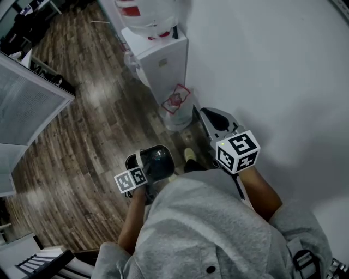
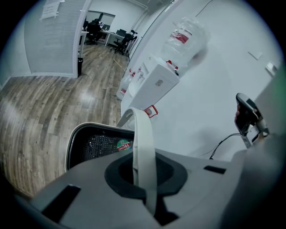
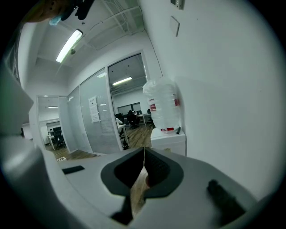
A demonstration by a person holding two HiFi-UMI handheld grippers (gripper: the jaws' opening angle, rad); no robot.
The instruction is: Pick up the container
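Note:
A dark container (image 1: 159,161) with a pale rim hangs above the wooden floor in the head view, by my left gripper (image 1: 143,166). In the left gripper view its white bail handle (image 2: 145,134) runs up between the jaws, and my left gripper (image 2: 144,174) is shut on it. Below the handle I see the container (image 2: 96,145), with black mesh inside and a round sticker. My right gripper (image 1: 216,121) is held up near the white wall. In its own view my right gripper (image 3: 144,154) has its jaws shut together with nothing between them.
A white water dispenser (image 1: 159,60) with a bottle (image 1: 144,13) on top stands against the wall (image 1: 272,65) just ahead. A glass partition (image 1: 27,103) runs along the left. Wooden floor (image 1: 92,141) lies between them. A shoe (image 1: 189,155) shows below.

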